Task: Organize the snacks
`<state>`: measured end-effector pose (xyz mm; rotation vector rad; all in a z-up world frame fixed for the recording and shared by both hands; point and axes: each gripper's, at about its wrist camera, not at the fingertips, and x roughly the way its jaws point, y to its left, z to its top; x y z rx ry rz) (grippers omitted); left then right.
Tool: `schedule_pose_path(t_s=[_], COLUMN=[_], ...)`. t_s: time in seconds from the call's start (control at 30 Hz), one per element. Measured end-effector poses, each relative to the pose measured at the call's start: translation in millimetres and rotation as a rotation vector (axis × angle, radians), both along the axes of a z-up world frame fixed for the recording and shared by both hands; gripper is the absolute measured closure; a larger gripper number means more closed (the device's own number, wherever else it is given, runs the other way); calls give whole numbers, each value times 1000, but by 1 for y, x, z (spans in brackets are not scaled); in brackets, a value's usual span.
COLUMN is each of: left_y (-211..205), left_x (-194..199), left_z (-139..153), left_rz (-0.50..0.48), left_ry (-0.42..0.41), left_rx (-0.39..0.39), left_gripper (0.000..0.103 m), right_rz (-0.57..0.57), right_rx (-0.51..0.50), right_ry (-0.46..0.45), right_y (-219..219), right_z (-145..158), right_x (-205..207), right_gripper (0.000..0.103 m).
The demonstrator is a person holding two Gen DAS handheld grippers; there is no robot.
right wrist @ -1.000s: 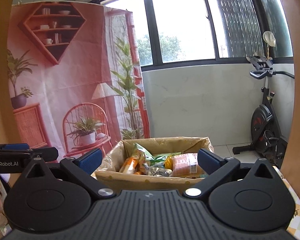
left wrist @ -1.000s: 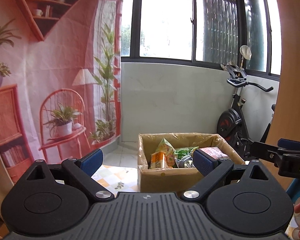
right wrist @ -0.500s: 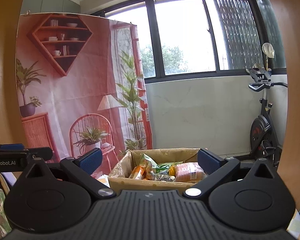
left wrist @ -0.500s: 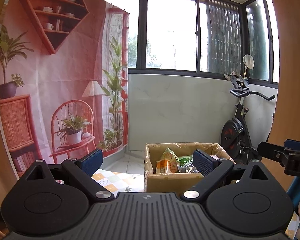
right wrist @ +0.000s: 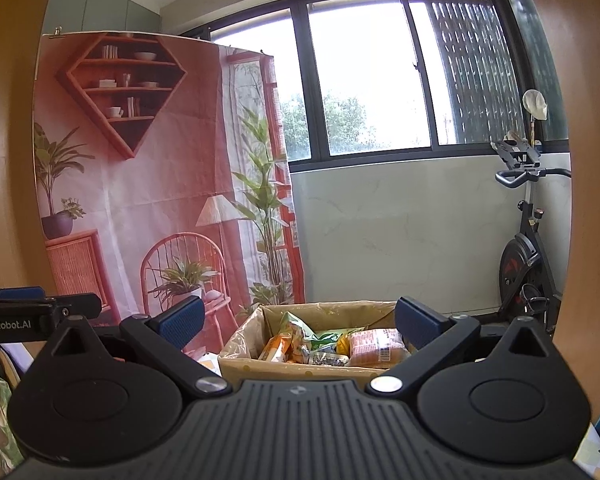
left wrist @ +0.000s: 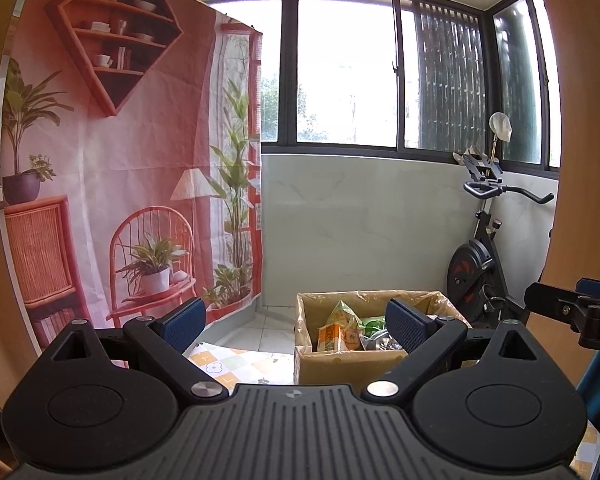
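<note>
Both my tongs, left [left wrist: 296, 324] and right [right wrist: 298, 320], hang wide open, empty; snacks [right wrist: 332, 346] sit in box [right wrist: 300, 370]. Next: reach in, grab one.

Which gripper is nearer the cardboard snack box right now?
Right, though only slightly. The right gripper points squarely at the cardboard box, open and empty. The left gripper, also open, sits off to the box's left, with the box showing behind its right finger.
</note>
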<state>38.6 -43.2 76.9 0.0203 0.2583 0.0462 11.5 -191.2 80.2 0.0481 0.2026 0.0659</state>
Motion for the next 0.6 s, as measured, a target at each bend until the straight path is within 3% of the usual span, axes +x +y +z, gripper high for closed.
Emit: schedule_pose_path(t_s=[0.6], left_y=[1], left_x=[-10], left_z=[2], left_rz=[-4], left_ry=[-28], left_rx=[-10], left_gripper=[5], right_rz=[-2], right_rx=[-1], right_ry=[-13], right_y=[0], right_z=[3], right_x=[-11], right_gripper=[0])
